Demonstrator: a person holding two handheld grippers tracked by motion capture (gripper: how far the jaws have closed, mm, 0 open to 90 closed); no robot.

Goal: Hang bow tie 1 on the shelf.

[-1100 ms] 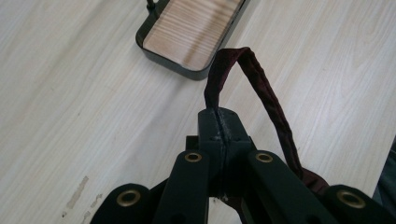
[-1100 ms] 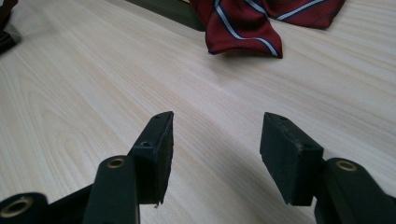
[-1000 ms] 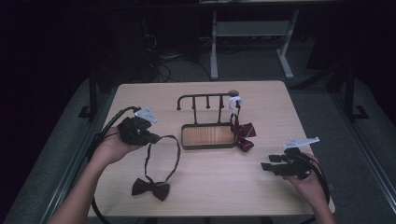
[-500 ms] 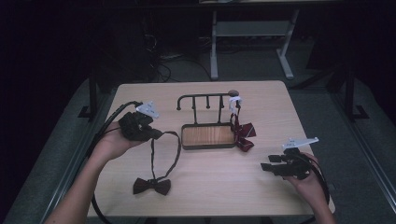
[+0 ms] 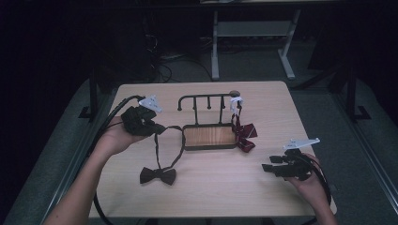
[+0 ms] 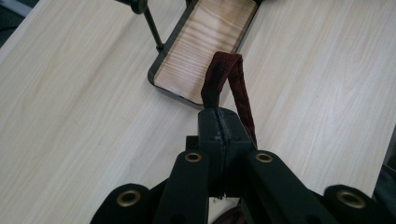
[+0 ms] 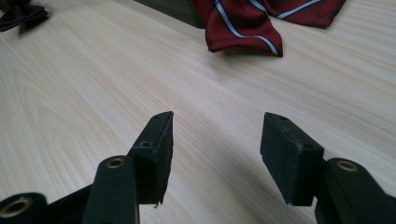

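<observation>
Since a second ago your left gripper (image 5: 157,127) has lifted a little up and away from you, drawing the strap (image 5: 165,147) of the dark bow tie (image 5: 158,176) taut, and the bow has slid slightly toward the rack. Your right hand has not shifted. Left gripper: jaws clamped together on the strap; in the left gripper view the maroon band (image 6: 224,77) loops up out of the closed pads, with the rack's wooden tray (image 6: 203,44) just beyond. Bow itself lies flat on the table (image 5: 225,197), near the front edge, left of centre, well apart from the gripper holding its strap. Right gripper (image 5: 268,168): jaws spread wide, nothing between them, resting low over bare tabletop at the right front. Count: two bow ties. One is the dark one on the strap; the second, red with thin stripes (image 5: 244,133), hangs at the right end of the rack (image 5: 206,101) and spills onto the table beside the tray. One rack, black metal with a row of pegs, one wooden tray at its foot. Two grippers, each trailing one cable.
</observation>
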